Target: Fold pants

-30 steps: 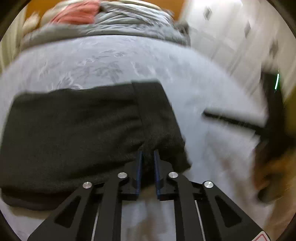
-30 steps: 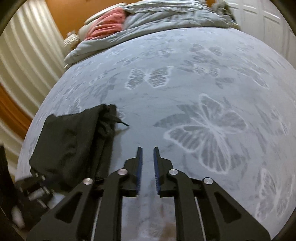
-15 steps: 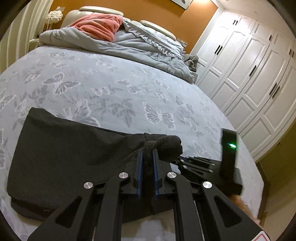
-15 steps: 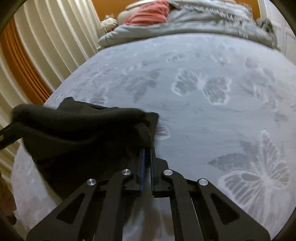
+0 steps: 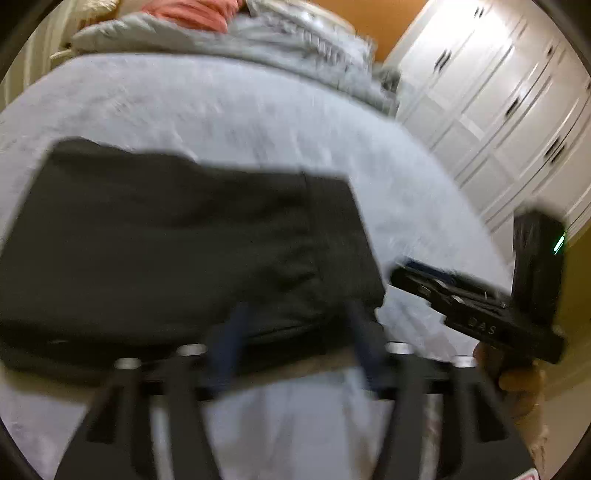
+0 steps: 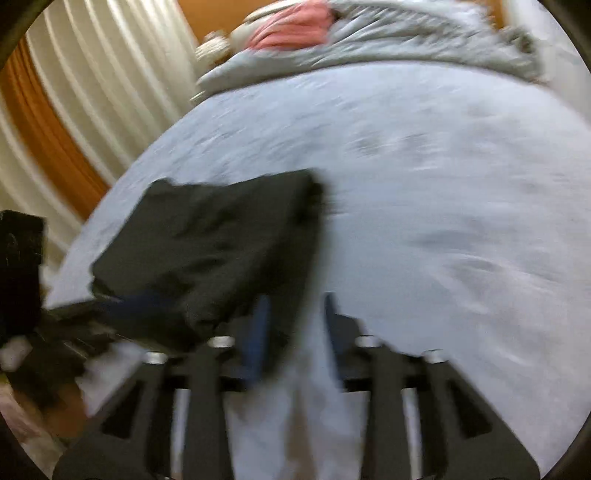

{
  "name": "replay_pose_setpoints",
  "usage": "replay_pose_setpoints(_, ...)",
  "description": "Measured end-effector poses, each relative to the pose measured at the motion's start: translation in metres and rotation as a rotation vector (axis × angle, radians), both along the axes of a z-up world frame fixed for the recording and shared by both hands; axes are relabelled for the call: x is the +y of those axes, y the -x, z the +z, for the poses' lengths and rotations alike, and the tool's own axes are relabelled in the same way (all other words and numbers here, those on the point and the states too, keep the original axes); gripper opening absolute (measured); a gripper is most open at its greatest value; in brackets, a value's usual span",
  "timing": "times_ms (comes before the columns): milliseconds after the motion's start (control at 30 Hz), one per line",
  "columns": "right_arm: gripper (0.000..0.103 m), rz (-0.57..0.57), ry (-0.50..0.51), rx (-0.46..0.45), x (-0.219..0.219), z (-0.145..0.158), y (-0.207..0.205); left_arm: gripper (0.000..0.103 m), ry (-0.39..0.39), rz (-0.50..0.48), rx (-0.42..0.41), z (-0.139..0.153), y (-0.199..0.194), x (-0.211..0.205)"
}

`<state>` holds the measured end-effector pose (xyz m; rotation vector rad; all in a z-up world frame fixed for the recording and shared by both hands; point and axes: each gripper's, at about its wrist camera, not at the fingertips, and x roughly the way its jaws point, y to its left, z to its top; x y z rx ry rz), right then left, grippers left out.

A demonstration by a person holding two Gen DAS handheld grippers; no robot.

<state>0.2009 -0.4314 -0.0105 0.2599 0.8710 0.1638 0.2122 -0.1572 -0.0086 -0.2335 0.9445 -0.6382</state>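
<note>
The black pants lie folded flat on the grey bedsheet, blurred by motion. My left gripper hovers at their near edge with its jaws opening wide. The cloth lies under and beyond the fingers, and no pad presses on it. In the right wrist view the pants sit left of centre. My right gripper has its jaws opening too, with bare sheet in the gap and the pants' near right corner beside its left finger. The right gripper also shows at the right of the left wrist view, held by a hand.
A crumpled grey duvet and a pink cloth lie at the head of the bed. White wardrobe doors stand to the right. Pale curtains hang to the left. Open bedsheet stretches right of the pants.
Half a second ago both grippers were shut on a lifted edge of the pants. Both have now let go and spread their jaws, and the pants lie flat.
</note>
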Motion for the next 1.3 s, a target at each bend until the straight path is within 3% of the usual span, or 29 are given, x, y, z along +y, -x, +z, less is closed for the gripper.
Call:
replay_pose_setpoints(67,0.068,-0.003,-0.076,-0.004,-0.009,0.007,0.01,0.087,0.024,0.093,-0.044,0.017,0.001,0.04)
replay_pose_setpoints(100,0.085,-0.001,-0.124,0.002,-0.009,0.01,0.012,0.087,0.022,0.153,-0.05,0.024,-0.004,0.065)
replay_pose_setpoints(133,0.093,-0.002,-0.152,0.006,-0.006,0.011,0.01,0.087,0.007,0.196,-0.047,0.026,-0.011,0.085)
replay_pose_setpoints(200,0.094,0.01,-0.17,0.024,0.005,0.008,-0.001,0.087,-0.048,0.271,-0.016,0.022,-0.028,0.115)
replay_pose_setpoints(267,0.094,-0.002,-0.159,0.065,0.02,-0.002,-0.02,0.087,-0.095,0.356,0.076,-0.004,-0.05,0.15)
replay_pose_setpoints(367,0.095,-0.015,-0.144,0.17,0.047,-0.033,-0.047,0.087,-0.069,0.438,0.244,-0.057,-0.074,0.181)
replay_pose_setpoints(400,0.095,-0.034,-0.132,0.205,0.053,-0.045,-0.053,0.088,-0.03,0.453,0.191,-0.059,-0.071,0.186)
replay_pose_setpoints(467,0.098,-0.07,-0.127,0.167,0.057,-0.049,-0.055,0.087,-0.042,0.403,0.116,-0.051,-0.07,0.174)
replay_pose_setpoints(500,0.095,-0.077,-0.114,0.17,0.062,-0.049,-0.057,0.072,-0.015,0.357,0.126,-0.052,-0.072,0.168)
replay_pose_setpoints(533,0.062,-0.061,-0.127,0.166,0.066,-0.046,-0.058,0.061,0.008,0.315,0.145,-0.055,-0.074,0.16)
replay_pose_setpoints(567,0.049,-0.041,-0.157,0.172,0.069,-0.044,-0.06,0.057,-0.029,0.318,0.135,-0.055,-0.074,0.153)
replay_pose_setpoints(600,0.036,-0.058,-0.145,0.168,0.071,-0.038,-0.059,0.031,-0.052,0.316,0.11,-0.054,-0.075,0.15)
replay_pose_setpoints(633,0.027,-0.057,-0.141,0.162,0.072,-0.033,-0.059,0.026,-0.092,0.284,0.096,-0.05,-0.074,0.145)
replay_pose_setpoints(700,0.025,-0.047,-0.139,0.133,0.076,-0.016,-0.051,0.014,-0.115,0.286,0.074,-0.038,-0.066,0.15)
replay_pose_setpoints(800,0.025,-0.017,-0.146,0.113,0.089,0.01,-0.026,0.013,-0.155,0.261,0.036,-0.012,-0.034,0.158)
replay_pose_setpoints(967,0.025,0.005,-0.164,0.171,0.108,0.025,0.02,0.013,-0.236,0.228,-0.005,0.02,0.013,0.16)
replay_pose_setpoints(1300,0.025,0.0,-0.237,0.169,0.125,0.03,0.096,0.013,-0.285,0.229,-0.022,0.044,0.089,0.185)
